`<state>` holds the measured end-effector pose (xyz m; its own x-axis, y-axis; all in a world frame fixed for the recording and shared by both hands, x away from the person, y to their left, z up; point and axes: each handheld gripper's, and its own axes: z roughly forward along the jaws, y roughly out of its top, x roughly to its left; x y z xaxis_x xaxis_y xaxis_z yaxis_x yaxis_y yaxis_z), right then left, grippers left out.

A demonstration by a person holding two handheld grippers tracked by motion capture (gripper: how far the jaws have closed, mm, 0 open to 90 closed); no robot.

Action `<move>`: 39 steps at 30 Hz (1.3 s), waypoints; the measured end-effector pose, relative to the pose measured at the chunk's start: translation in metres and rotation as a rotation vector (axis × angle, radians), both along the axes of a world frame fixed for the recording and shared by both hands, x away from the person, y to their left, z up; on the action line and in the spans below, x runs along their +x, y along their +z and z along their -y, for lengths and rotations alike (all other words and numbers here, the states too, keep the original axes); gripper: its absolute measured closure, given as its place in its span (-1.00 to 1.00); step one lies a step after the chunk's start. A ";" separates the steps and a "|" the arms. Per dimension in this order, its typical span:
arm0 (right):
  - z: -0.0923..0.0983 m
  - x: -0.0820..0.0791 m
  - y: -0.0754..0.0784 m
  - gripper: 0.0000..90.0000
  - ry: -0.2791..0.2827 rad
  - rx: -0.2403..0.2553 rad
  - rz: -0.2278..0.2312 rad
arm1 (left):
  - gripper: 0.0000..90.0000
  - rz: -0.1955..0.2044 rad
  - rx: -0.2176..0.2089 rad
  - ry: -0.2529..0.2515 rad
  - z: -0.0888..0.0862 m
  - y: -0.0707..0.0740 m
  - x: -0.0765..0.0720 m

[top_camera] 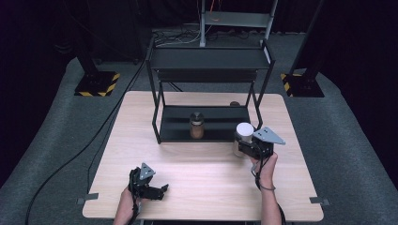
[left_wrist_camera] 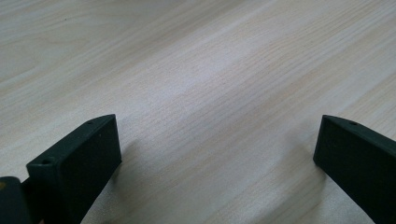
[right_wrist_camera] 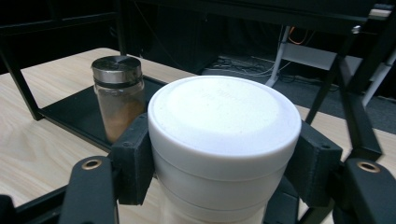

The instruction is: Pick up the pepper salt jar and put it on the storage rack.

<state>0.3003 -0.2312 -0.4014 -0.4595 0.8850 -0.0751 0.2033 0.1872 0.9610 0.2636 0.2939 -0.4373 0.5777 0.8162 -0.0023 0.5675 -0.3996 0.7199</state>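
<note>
Right now my right gripper [top_camera: 247, 143] clamps the upright white jar [top_camera: 244, 132] just right of centre in the high view, at the rack's [top_camera: 209, 65] lower shelf [top_camera: 174, 129], the brown spice jar [top_camera: 196, 124] standing to its left, while my left gripper [top_camera: 159, 191] sits open and empty at lower left.

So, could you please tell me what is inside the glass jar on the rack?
The glass jar holds something brown; its metal lid covers the top.
</note>
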 end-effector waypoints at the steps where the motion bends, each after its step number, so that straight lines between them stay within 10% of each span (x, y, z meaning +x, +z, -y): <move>1: -0.001 0.002 0.000 -0.27 0.002 -0.004 -0.002 | -1.00 0.000 0.000 0.000 0.000 0.000 0.000; 39: -0.024 0.043 0.004 -0.27 0.025 0.011 -0.009 | -1.00 0.000 0.000 0.000 0.000 0.000 0.000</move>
<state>0.3435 -0.2071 -0.3971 -0.4818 0.8741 -0.0617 0.2072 0.1821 0.9612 0.2636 0.2939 -0.4373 0.5776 0.8163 -0.0026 0.5676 -0.3994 0.7199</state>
